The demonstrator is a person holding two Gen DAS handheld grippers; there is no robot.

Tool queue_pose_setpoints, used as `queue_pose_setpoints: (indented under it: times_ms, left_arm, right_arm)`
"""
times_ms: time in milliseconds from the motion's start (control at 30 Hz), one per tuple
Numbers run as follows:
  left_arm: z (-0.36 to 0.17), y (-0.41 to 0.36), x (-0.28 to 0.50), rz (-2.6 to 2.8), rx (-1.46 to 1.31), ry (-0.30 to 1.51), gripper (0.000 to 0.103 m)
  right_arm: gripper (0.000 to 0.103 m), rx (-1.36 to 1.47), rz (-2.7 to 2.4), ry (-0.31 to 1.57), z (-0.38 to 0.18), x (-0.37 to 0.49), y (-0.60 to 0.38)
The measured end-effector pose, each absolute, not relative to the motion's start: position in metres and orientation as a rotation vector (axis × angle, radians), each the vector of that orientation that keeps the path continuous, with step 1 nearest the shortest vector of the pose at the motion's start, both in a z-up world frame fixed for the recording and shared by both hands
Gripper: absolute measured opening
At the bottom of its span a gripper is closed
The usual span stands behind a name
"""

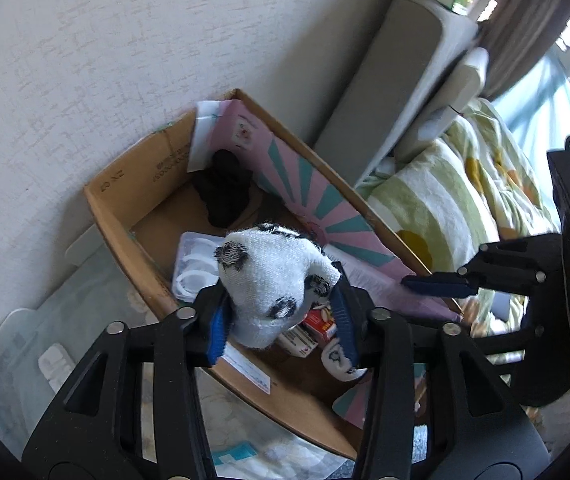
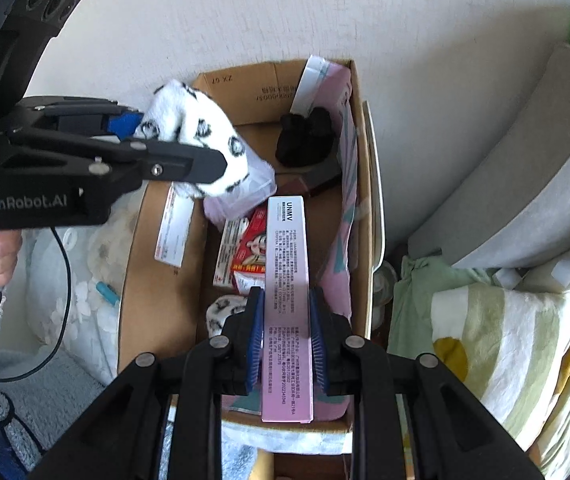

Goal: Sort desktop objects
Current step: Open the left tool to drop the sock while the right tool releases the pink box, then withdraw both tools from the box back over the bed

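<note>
Both grippers are hanging over the carton (image 2: 157, 300), pointing steeply down into it. L gripper (image 1: 281, 312) is carrying a fuzzy white sock (image 1: 273, 280) w/ black spots, bunched between its blue pads; the jaws are standing fairly narrow and the grip looks loose, fabric bulging out above. Sock is sitting above the carton's middle, over a clear tray (image 1: 193, 264) and a red packet (image 1: 321, 322). R gripper (image 2: 287, 320) is clamping a pink box (image 2: 287, 280) by its long sides, jaws narrow, box lying lengthwise above the carton's right side. Sock prob. is light, soft, squashy, so it's going to sag or slip unless pinched deep thru the thick part. Box seems stiff, light card; mid-length side hold is keeping it steady, though hard squeezing could dent it. Room inside the carton is getting tight: black item (image 2: 305, 140) at the far end, a 2nd sock (image 2: 225, 312) near end, pink liner (image 1: 317, 200) along the right wall. Carton is backing onto a wall, so approach is from above only.
</note>
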State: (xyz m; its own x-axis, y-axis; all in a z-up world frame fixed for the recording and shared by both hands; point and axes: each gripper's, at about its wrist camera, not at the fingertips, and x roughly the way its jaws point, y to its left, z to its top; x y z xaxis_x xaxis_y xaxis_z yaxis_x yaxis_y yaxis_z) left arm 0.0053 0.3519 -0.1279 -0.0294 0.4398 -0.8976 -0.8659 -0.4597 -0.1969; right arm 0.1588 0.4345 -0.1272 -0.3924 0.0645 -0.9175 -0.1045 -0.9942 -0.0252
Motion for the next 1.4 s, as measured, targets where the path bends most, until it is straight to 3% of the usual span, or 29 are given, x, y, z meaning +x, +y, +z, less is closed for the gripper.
queue_pose_setpoints:
  times_ms: [67,100,133,333,933,1233,1400]
  left_arm:
    - [-0.129,0.351,0.002,1.687,-1.282,0.504,0.085]
    - [-0.128,0.349,0.001,1.693,-1.281,0.496,0.102]
    - [-0.125,0.347,0.000,1.697,-1.266,0.477,0.103]
    - [-0.107,0.331,-0.010,1.732,-1.241,0.432,0.103]
    - [-0.086,0.254,-0.036,1.850,-1.250,0.401,0.103]
    - [-0.076,0.177,-0.061,1.940,-1.277,0.304,0.103]
    - [-0.073,0.122,-0.081,2.000,-1.333,0.197,0.103]
  right_arm:
    - [0.044,-1.673,2.517,0.027,-0.128,0.155,0.431]
    - [0.077,-1.662,2.500,-0.012,-0.128,0.155,0.428]
    - [0.095,-1.649,2.491,-0.042,-0.127,0.156,0.425]
    - [0.103,-1.634,2.602,0.043,-0.112,0.164,0.422]
    - [0.103,-1.584,2.672,-0.173,-0.098,0.150,0.374]
    - [0.103,-1.589,2.797,-0.211,-0.090,0.138,0.342]
    - [0.103,-1.628,2.890,-0.326,-0.092,0.132,0.306]
